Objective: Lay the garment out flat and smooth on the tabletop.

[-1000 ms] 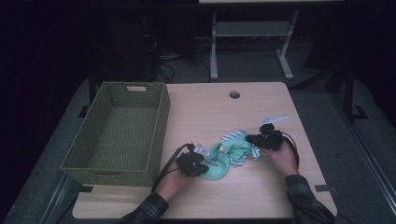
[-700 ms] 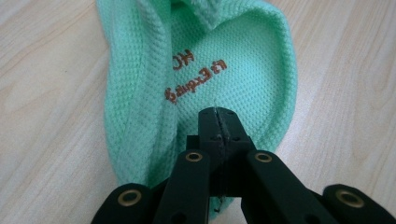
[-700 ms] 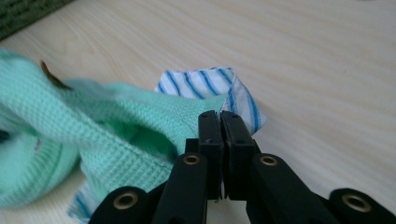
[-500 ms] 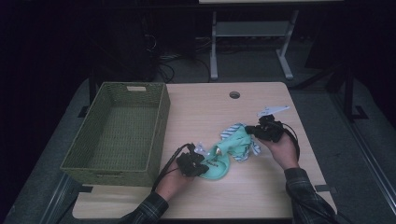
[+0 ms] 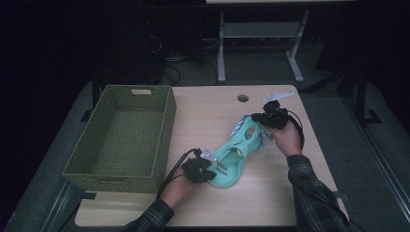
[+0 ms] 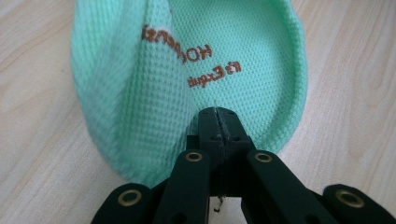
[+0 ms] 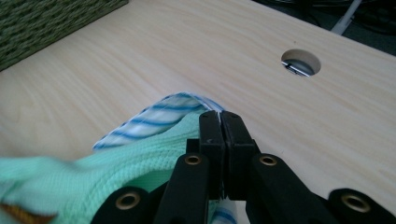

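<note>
1. The mint-green garment [image 5: 231, 157] with a blue-striped edge lies stretched on the desk [image 5: 208, 116] between both grippers, right of the wicker basket [image 5: 123, 137].
2. The left gripper [image 5: 205, 170] has its jaws clamped on the near hem.
3. The right gripper [image 5: 261, 118], jaws pinched tight on the striped far edge, holds that end lifted.

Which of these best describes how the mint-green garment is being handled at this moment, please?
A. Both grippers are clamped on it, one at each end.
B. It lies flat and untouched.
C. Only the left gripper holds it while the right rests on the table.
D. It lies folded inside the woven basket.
A: the left gripper is shut on the near edge of the mint-green garment, and the right gripper is shut on its far, striped edge, stretching it between them.
</note>
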### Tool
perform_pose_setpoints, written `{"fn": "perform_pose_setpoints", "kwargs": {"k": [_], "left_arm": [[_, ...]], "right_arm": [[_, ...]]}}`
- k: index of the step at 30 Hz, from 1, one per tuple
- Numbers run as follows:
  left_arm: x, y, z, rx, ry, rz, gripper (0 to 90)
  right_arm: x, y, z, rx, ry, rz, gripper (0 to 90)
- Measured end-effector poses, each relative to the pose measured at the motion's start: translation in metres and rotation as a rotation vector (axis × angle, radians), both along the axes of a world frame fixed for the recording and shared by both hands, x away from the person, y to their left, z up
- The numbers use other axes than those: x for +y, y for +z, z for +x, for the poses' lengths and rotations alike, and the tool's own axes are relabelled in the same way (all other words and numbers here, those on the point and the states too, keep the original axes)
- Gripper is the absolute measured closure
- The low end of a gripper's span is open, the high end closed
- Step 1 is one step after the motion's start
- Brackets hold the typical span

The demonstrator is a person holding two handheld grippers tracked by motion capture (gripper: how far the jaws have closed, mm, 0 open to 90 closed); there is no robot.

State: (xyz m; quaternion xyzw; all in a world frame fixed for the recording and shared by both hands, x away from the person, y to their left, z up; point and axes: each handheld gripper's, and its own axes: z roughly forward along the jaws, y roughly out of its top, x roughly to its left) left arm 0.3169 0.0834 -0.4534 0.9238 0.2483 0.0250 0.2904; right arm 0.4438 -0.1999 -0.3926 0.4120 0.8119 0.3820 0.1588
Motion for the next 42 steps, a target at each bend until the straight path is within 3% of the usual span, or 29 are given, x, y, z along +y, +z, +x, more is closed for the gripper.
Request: {"fn": "perform_pose_setpoints", "kwargs": {"k": [8, 12, 15, 18, 22, 29, 42], "left_arm": [[-0.001, -0.001, -0.001, 0.014, 0.018, -0.025, 89.3], [-0.001, -0.001, -0.001, 0.013, 0.017, -0.027, 89.3], [0.0, -0.001, 0.0, 0.012, 0.005, -0.018, 89.3], [-0.001, -0.001, -0.001, 0.013, 0.021, -0.032, 89.3], [0.001, 0.0, 0.001, 0.008, -0.001, -0.008, 89.2], [0.001, -0.001, 0.001, 0.011, -0.002, -0.011, 89.2], [0.002, 0.0, 0.002, 0.011, -0.006, -0.005, 89.2]], "right_arm": [[0.017, -0.01, 0.024, 0.029, -0.006, -0.015, 87.6], [0.027, -0.018, 0.025, 0.05, 0.014, 0.001, 79.0], [0.027, -0.016, 0.02, 0.039, 0.03, 0.02, 72.1], [0.023, -0.012, 0.013, 0.029, 0.033, 0.036, 71.5], [0.016, -0.009, 0.001, 0.029, 0.044, 0.045, 78.6], [0.007, -0.009, -0.02, 0.032, 0.09, 0.019, 89.4], [0.001, -0.028, -0.054, 0.046, 0.142, 0.041, 89.6]]}}
